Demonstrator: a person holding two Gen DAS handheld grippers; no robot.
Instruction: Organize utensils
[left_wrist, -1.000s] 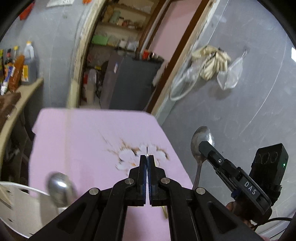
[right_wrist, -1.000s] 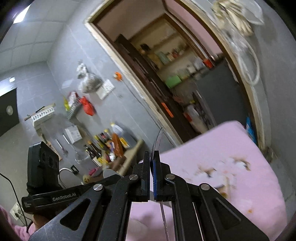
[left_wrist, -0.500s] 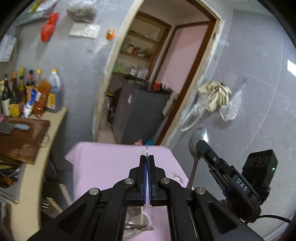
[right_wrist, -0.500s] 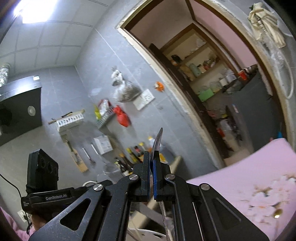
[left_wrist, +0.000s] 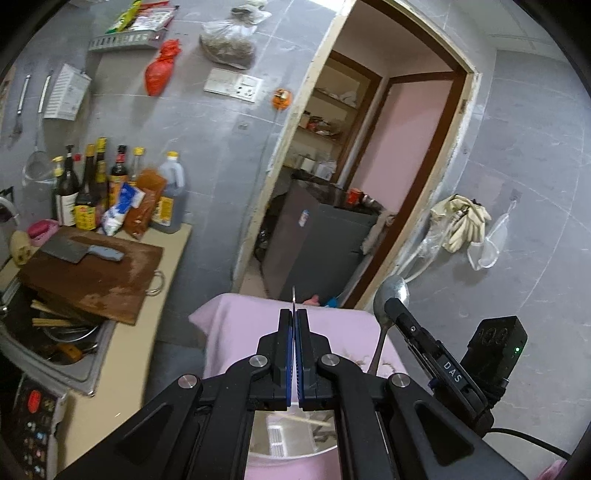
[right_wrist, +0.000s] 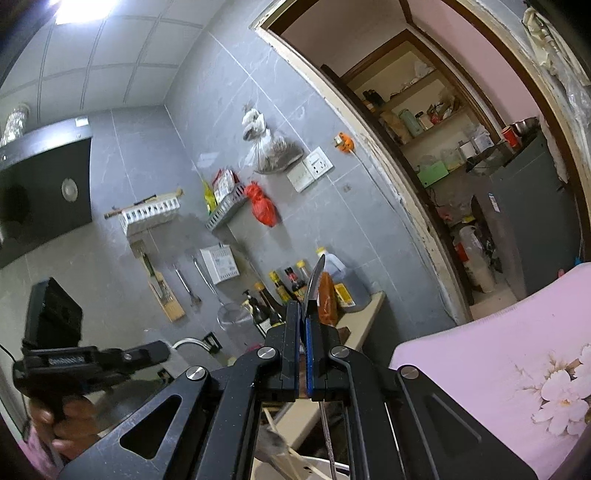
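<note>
The left gripper is clamped tight on a thin metal utensil whose narrow tip pokes up between the blue pads; which kind of utensil it is cannot be told from this edge-on sliver. The right gripper is equally closed on a shiny steel spoon, bowl upward, its handle running down behind the pads. Both are held in the air above a pink floral tablecloth, with a white plastic basket just below the left gripper holding what look like pale wooden chopsticks. The risk, as I judge it, is slippage — smooth metal pinched near one end could pivot or drop if a hand swings quickly, and the two grippers ride near each other, so the spoon could knock the neighbouring tool. Counted: two grippers, two utensils in hand — one each — one basket, one cloth.
</note>
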